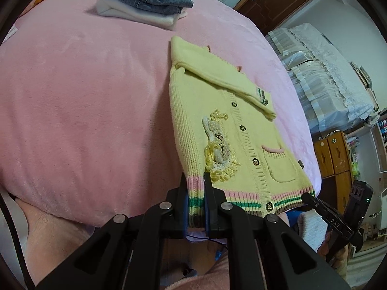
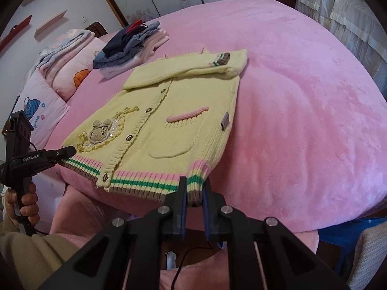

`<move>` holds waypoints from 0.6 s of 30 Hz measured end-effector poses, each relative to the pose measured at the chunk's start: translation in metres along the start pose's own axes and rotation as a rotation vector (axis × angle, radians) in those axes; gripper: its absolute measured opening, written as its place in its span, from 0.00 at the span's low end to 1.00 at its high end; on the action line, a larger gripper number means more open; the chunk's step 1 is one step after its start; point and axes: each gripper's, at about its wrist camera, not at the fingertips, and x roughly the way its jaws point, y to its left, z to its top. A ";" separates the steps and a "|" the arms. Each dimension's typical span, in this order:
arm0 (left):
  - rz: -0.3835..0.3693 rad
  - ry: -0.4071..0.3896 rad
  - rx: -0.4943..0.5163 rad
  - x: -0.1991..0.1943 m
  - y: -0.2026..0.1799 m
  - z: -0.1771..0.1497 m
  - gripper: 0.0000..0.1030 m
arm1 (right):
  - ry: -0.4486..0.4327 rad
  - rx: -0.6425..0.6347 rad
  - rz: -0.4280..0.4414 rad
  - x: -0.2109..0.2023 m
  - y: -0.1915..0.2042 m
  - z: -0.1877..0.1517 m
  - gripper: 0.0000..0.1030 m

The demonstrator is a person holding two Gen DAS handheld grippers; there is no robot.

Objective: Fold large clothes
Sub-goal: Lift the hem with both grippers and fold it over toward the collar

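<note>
A yellow knit cardigan (image 1: 244, 140) with a rabbit patch and a pink, green and brown striped hem lies flat on the pink bed (image 1: 84, 111), sleeves folded across its chest. My left gripper (image 1: 196, 181) is shut on the hem's left corner. My right gripper (image 2: 195, 183) is shut on the hem's right corner at the bed's near edge. The cardigan (image 2: 169, 125) fills the middle of the right wrist view. Each gripper shows in the other's view, the right one (image 1: 312, 199) and the left one (image 2: 66, 151), at the hem ends.
A stack of folded clothes (image 1: 147, 2), jeans on white items, sits at the far side of the bed; it also shows in the right wrist view (image 2: 131, 48). Pillows (image 2: 55, 84) lie at the left. A lace-covered cabinet (image 1: 326, 72) and wooden drawers (image 1: 336, 154) stand right of the bed.
</note>
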 end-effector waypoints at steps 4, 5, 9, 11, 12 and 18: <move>-0.034 -0.001 -0.023 -0.002 -0.002 0.020 0.07 | -0.025 0.030 0.036 -0.012 -0.002 0.009 0.10; -0.035 -0.011 -0.017 -0.002 -0.005 0.027 0.07 | -0.037 0.043 0.048 -0.014 -0.004 0.015 0.10; -0.050 -0.035 -0.001 0.001 -0.017 0.064 0.07 | -0.070 0.101 0.093 -0.013 -0.016 0.048 0.10; -0.053 -0.044 0.013 0.006 -0.023 0.090 0.07 | -0.089 0.127 0.118 -0.009 -0.023 0.072 0.10; -0.048 -0.049 0.024 0.011 -0.026 0.103 0.07 | -0.094 0.137 0.126 -0.006 -0.025 0.083 0.10; 0.003 -0.065 0.025 0.064 -0.031 0.186 0.07 | -0.083 0.218 0.126 0.043 -0.049 0.162 0.10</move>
